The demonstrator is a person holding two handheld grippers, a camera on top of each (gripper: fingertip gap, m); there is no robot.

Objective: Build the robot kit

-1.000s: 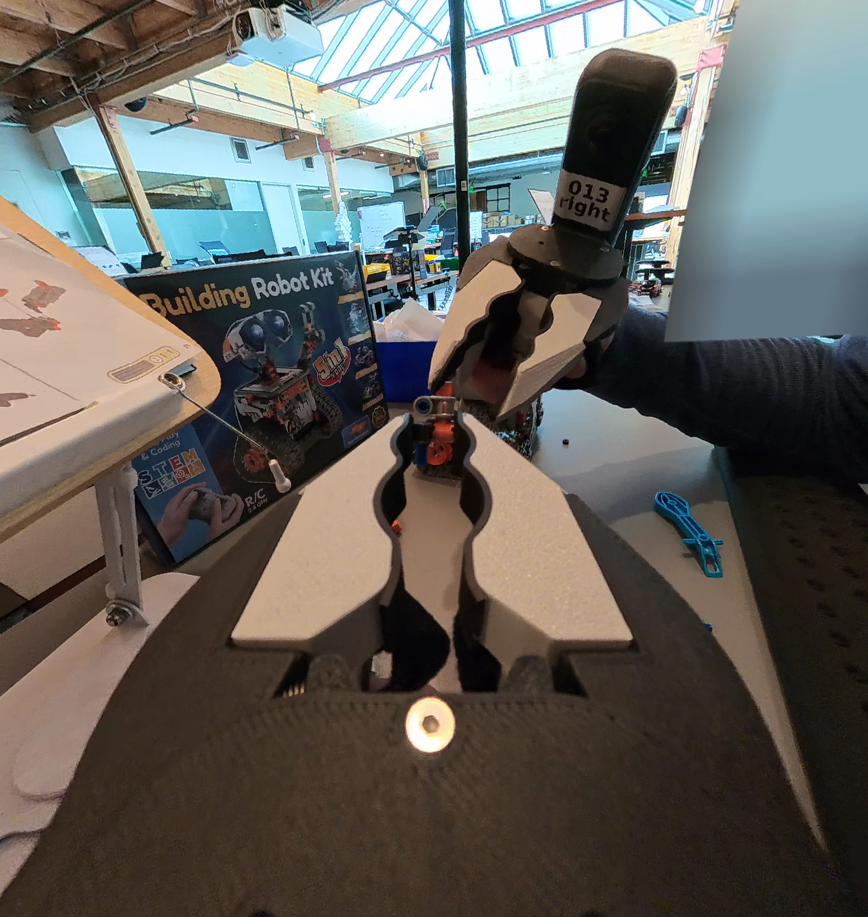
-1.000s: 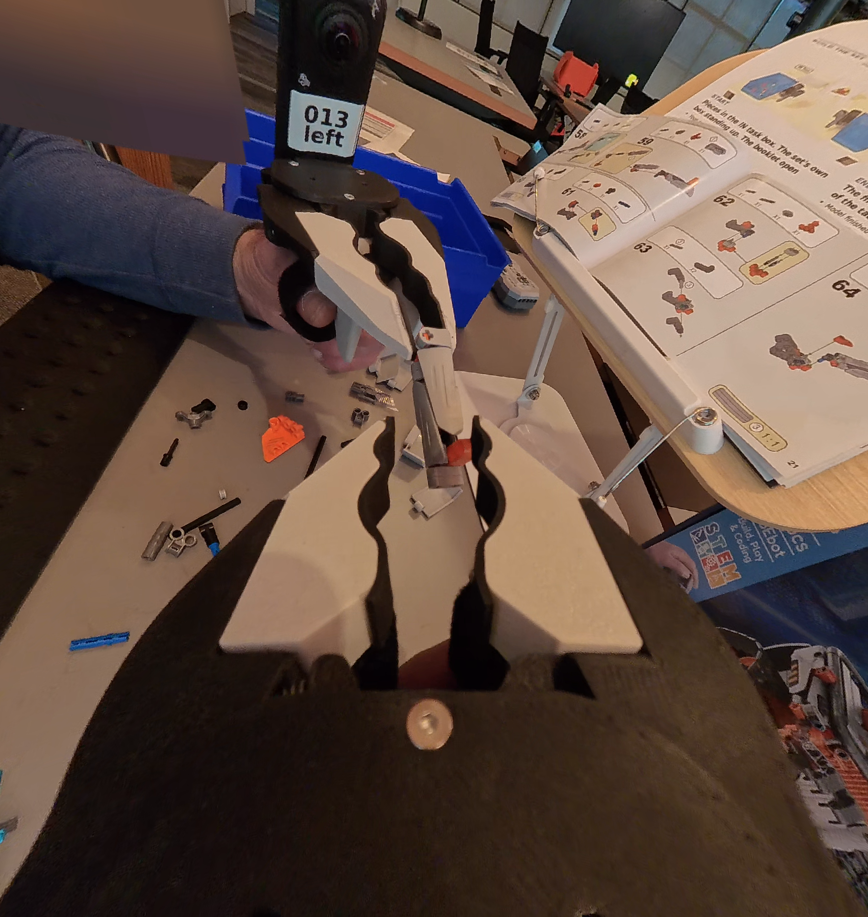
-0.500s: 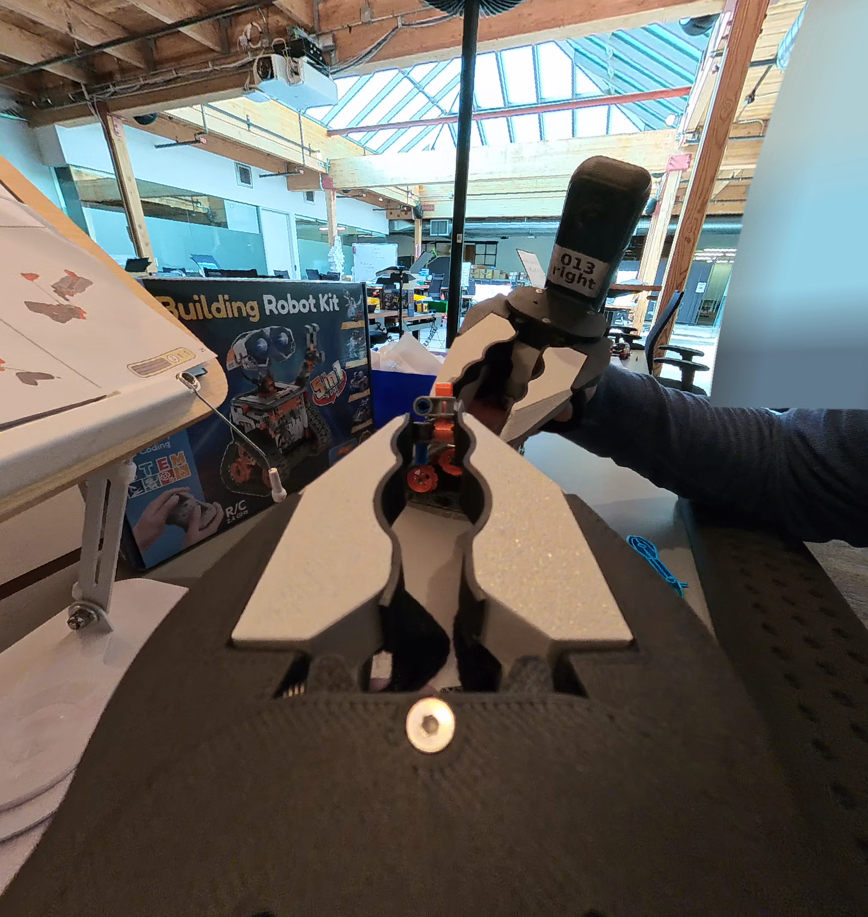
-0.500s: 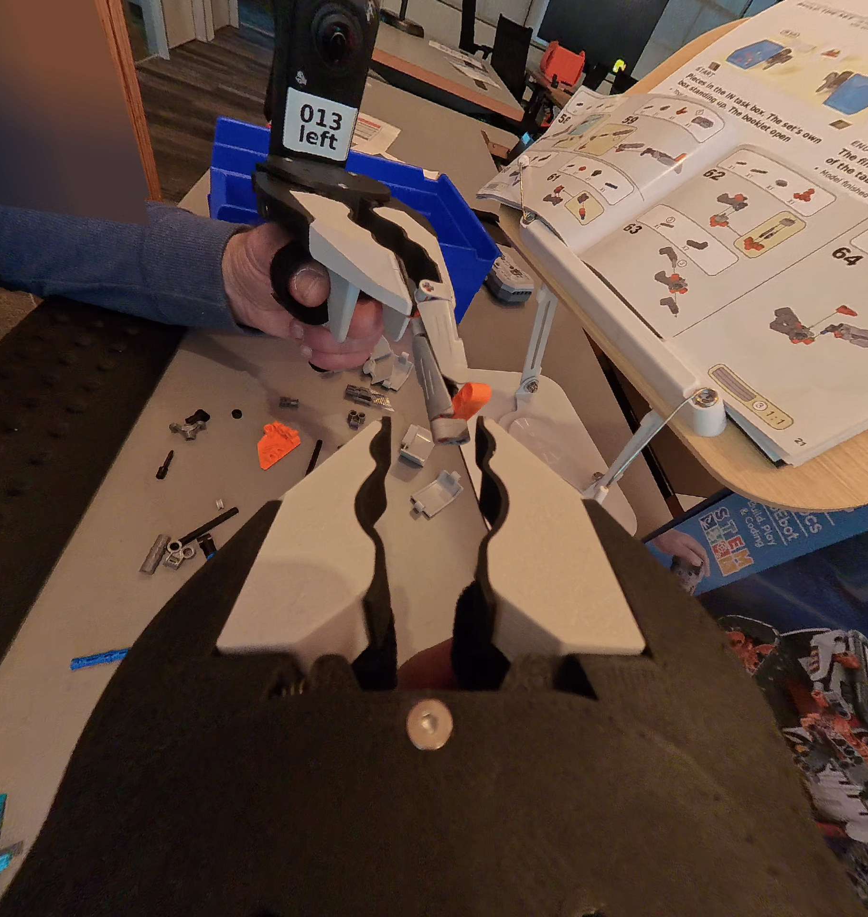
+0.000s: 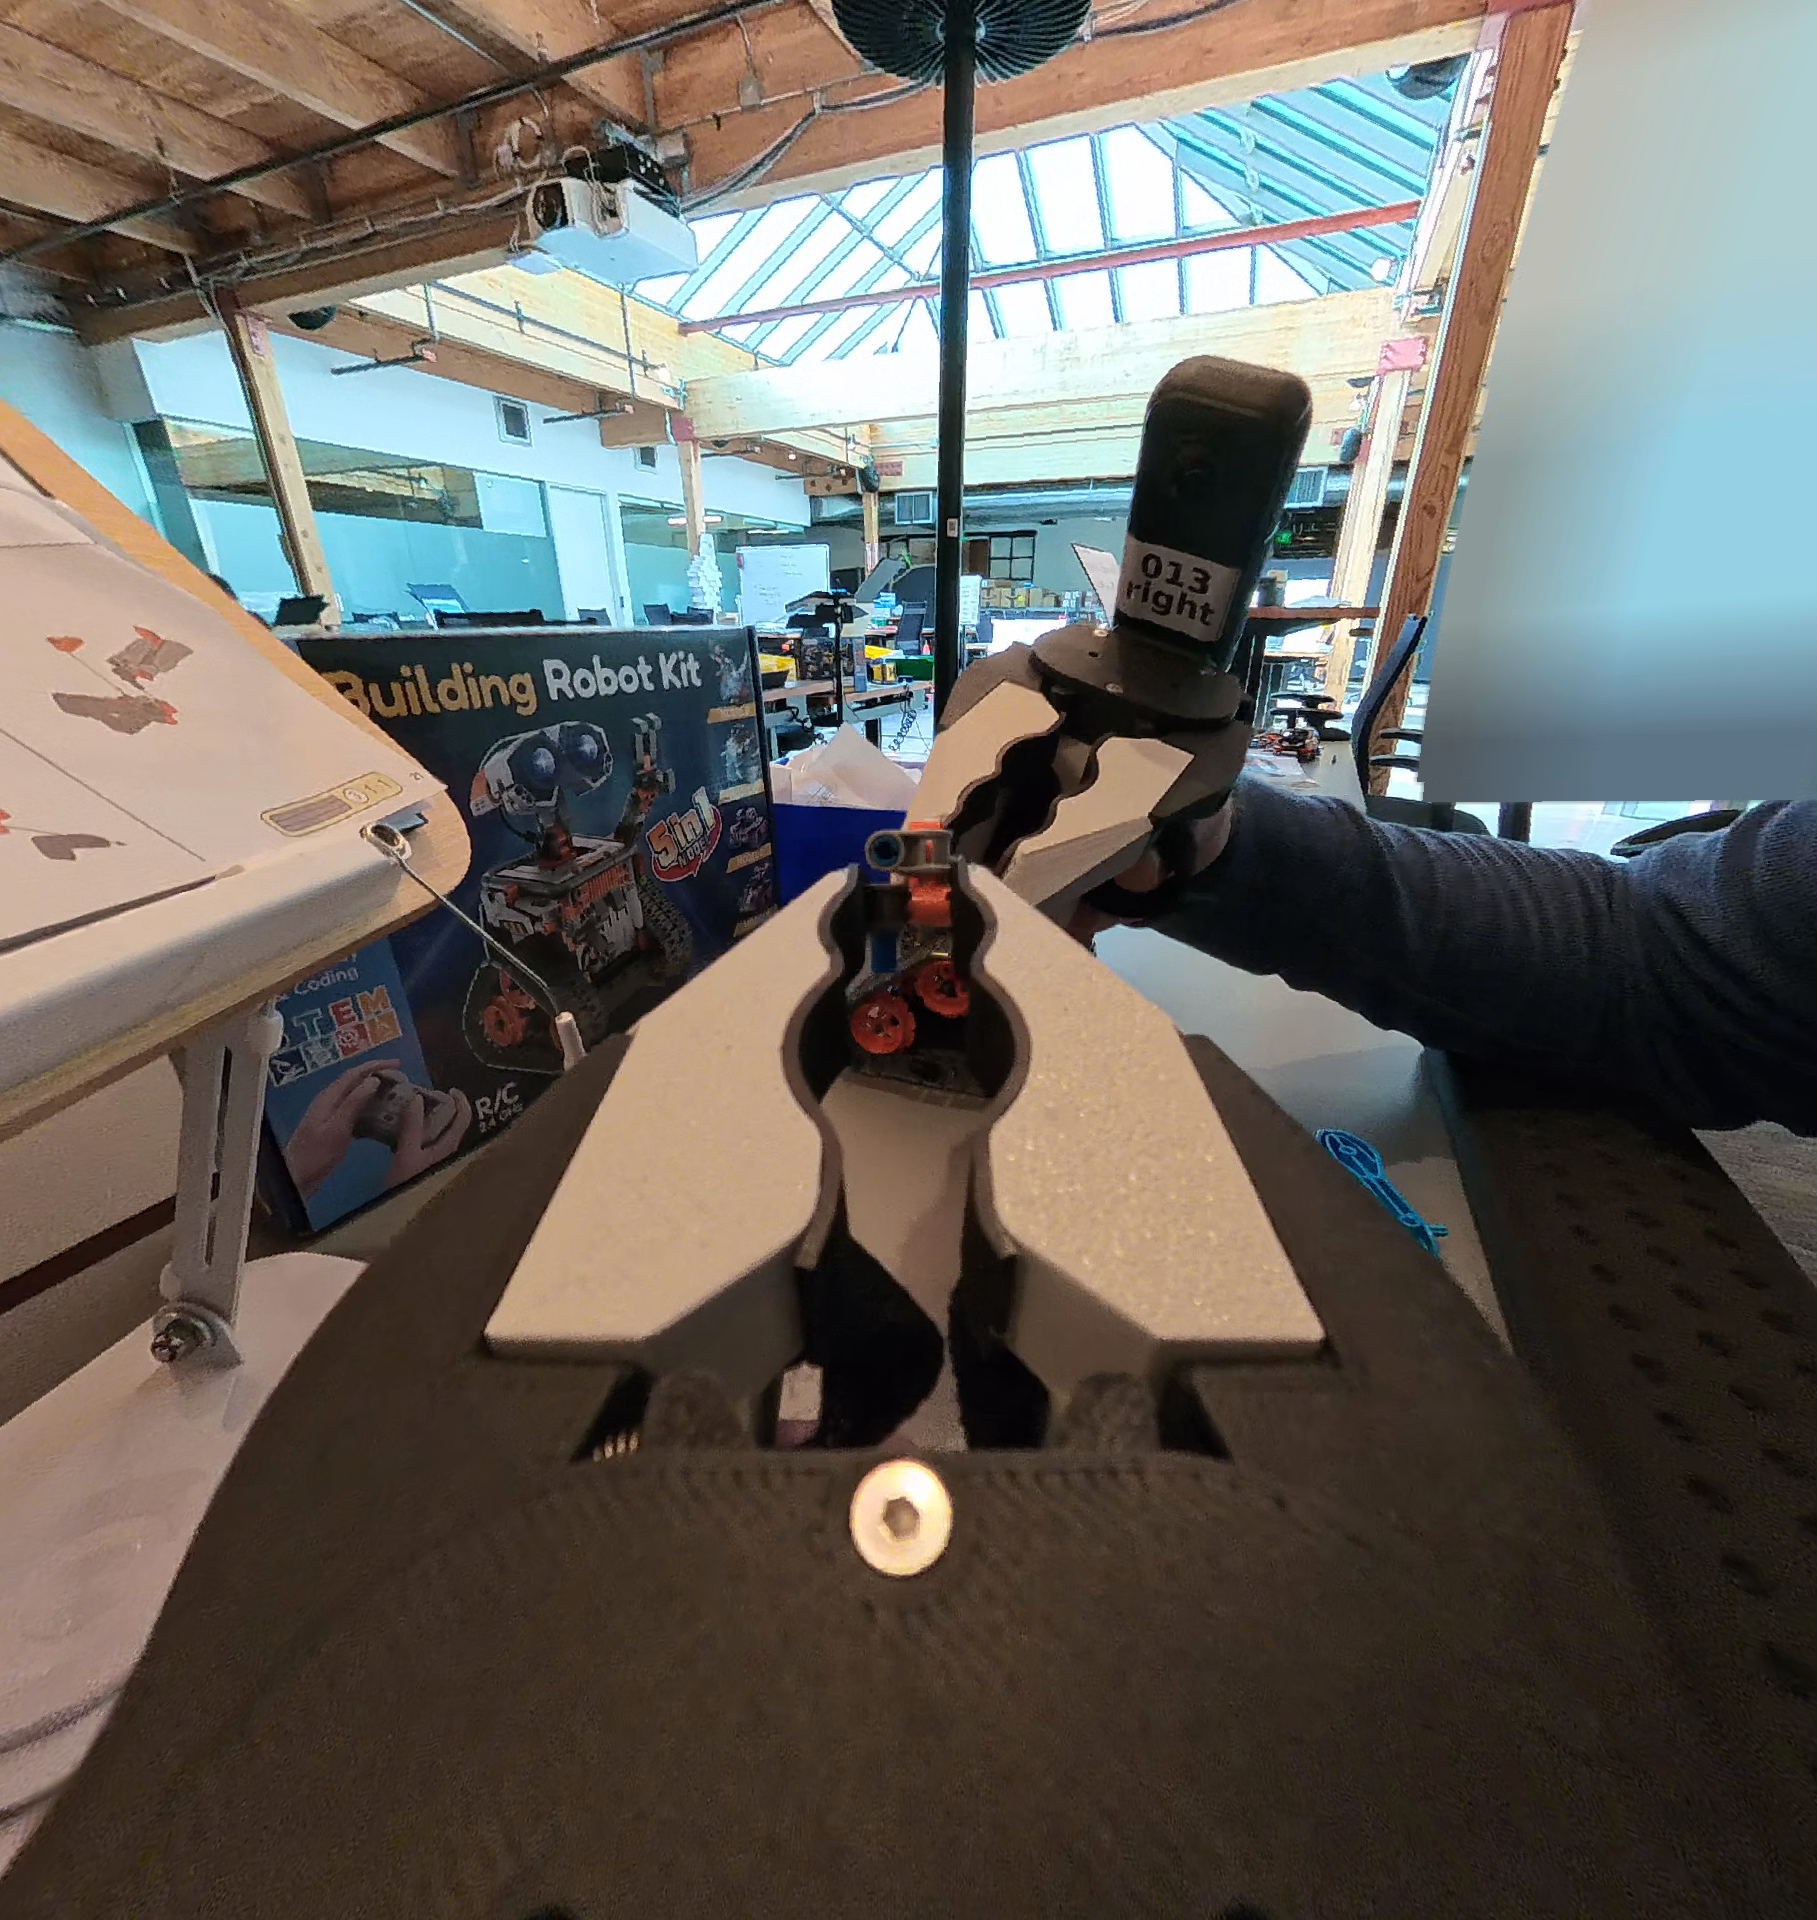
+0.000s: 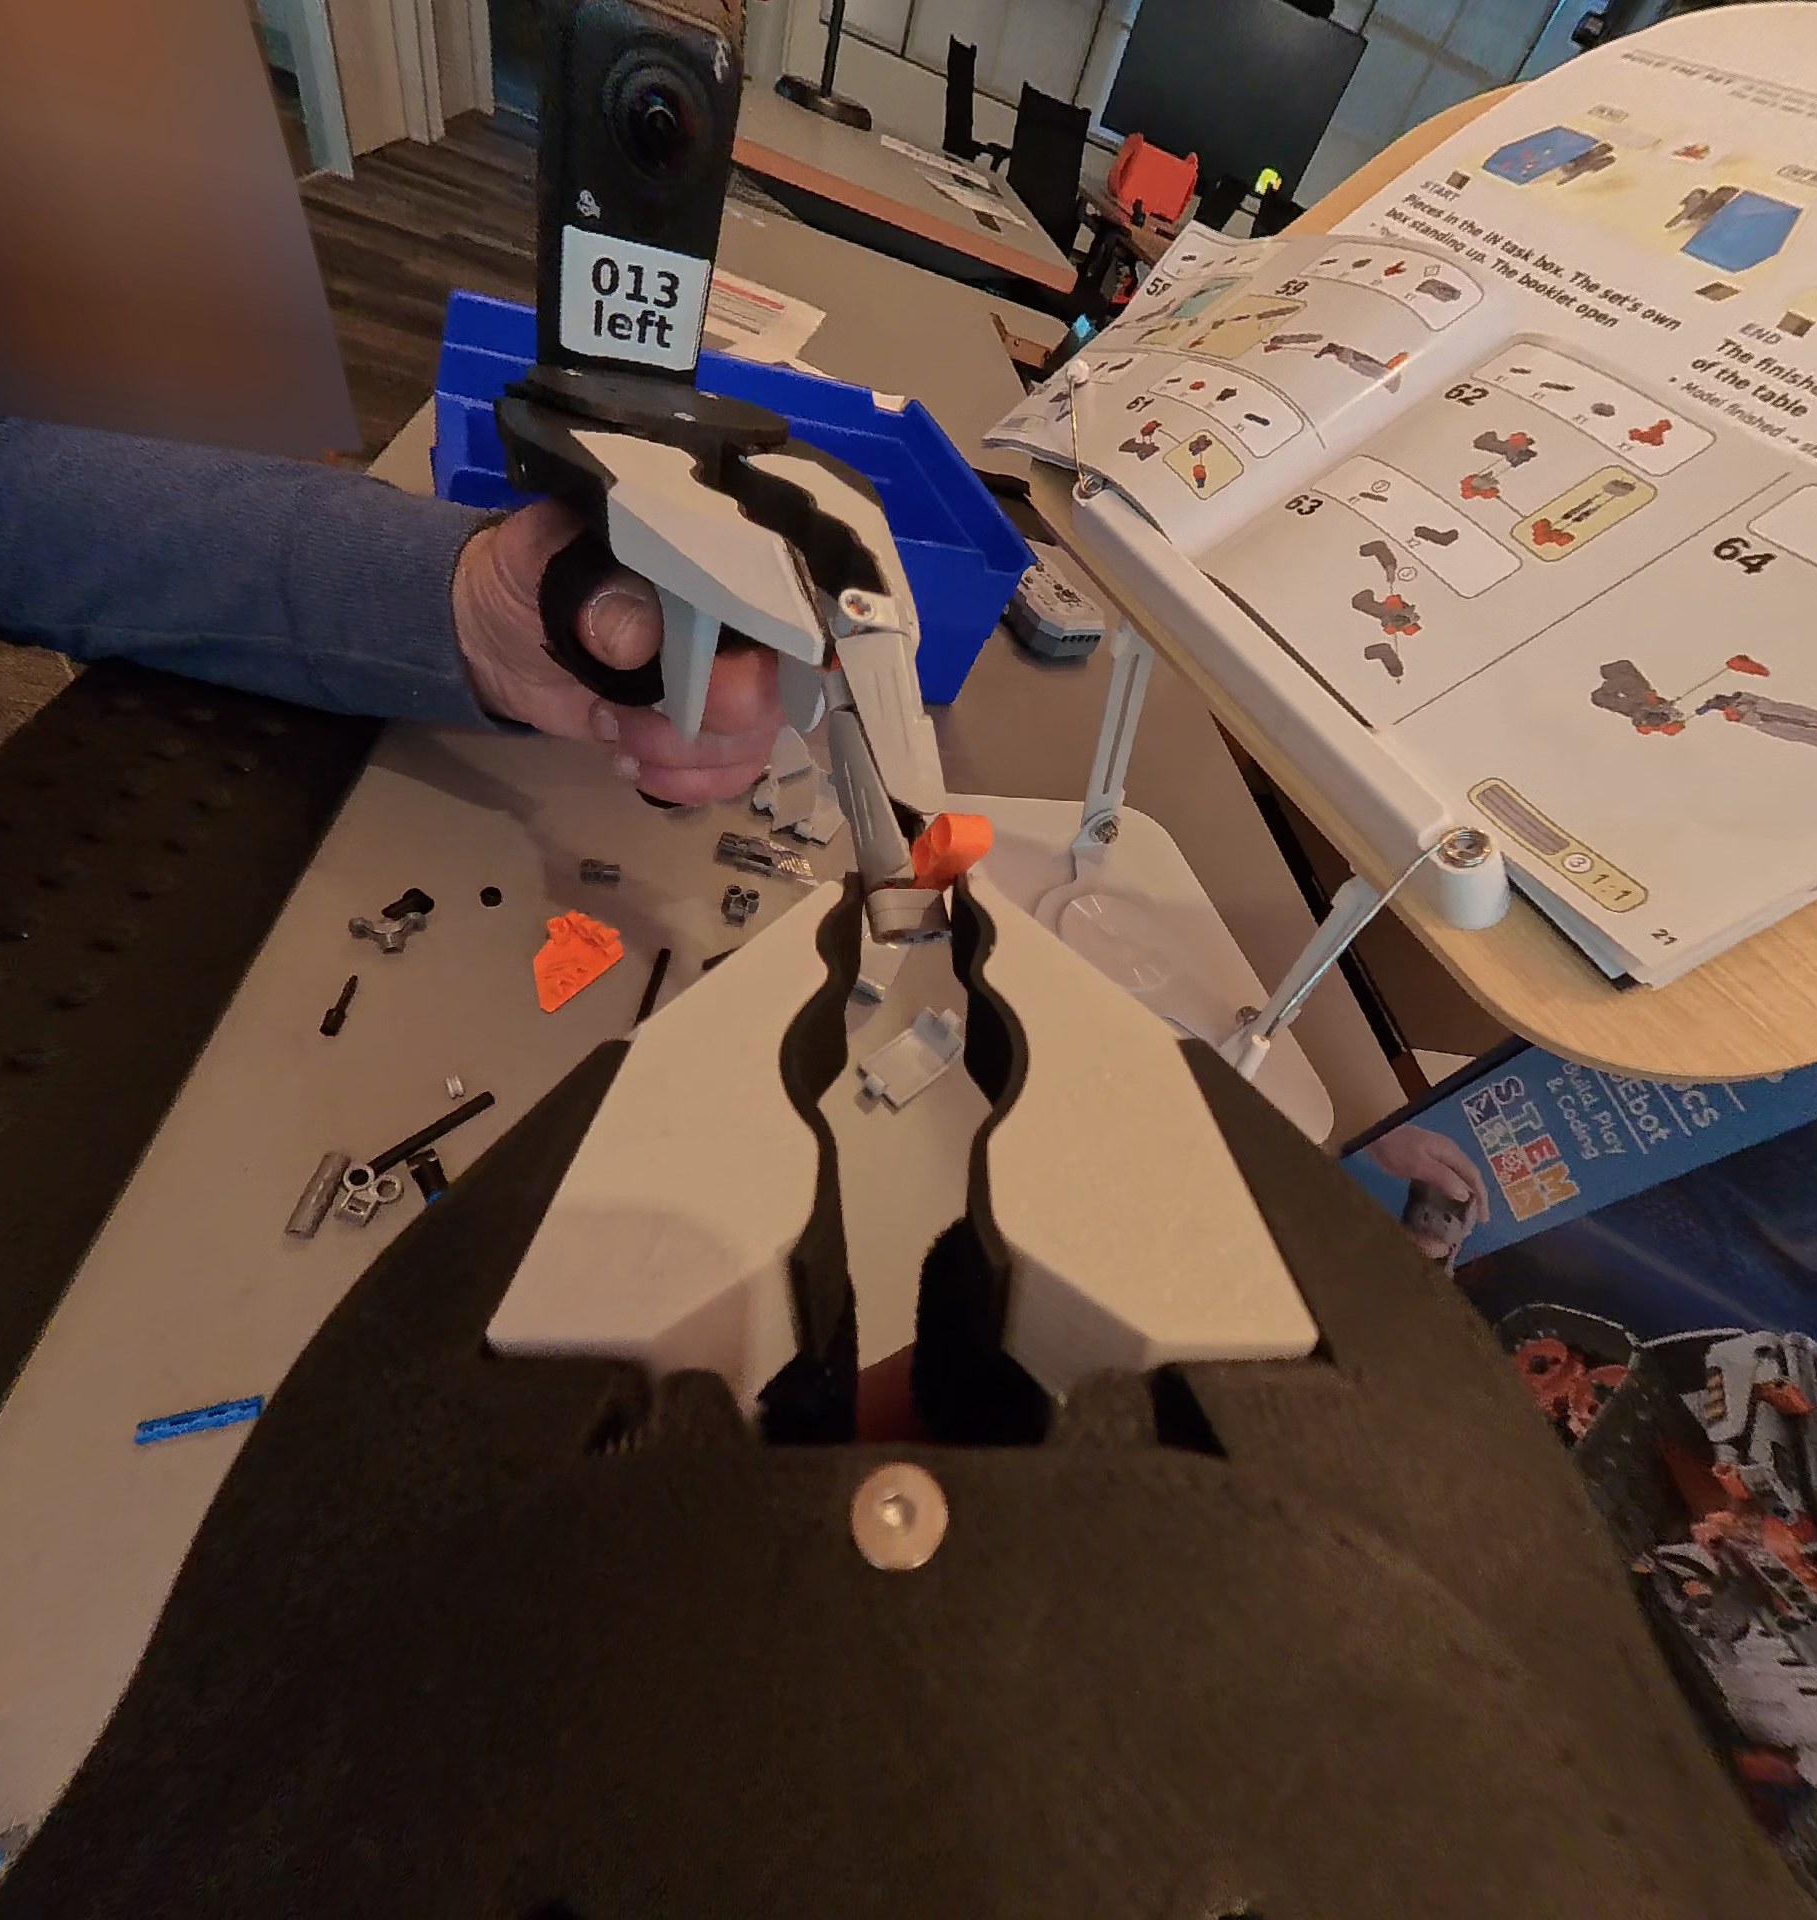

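Toy arm point(image 6: 876, 727), grey w/ orange end, hangs in mid-air over table point(image 6: 187, 1226): left gripper point(image 6: 862, 623) clamps its top, right gripper point(image 6: 902, 914) pinches its lower tip beside the orange bit. Open room near left; loose small parts point(image 6: 571, 956) scattered far left. Right side tight: booklet stand point(image 6: 1444, 665) overhangs, kit box point(image 5: 530, 894) below. Blue bin point(image 6: 883, 457) far behind. In left wrist view, left gripper point(image 5: 906, 883) grips the piece. Vs 1 s ago: both grippers raised higher, piece lifted off table.

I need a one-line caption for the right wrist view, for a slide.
Left gripper holds a grey brick arm whose lower end sits between the right gripper tips, above scattered parts.
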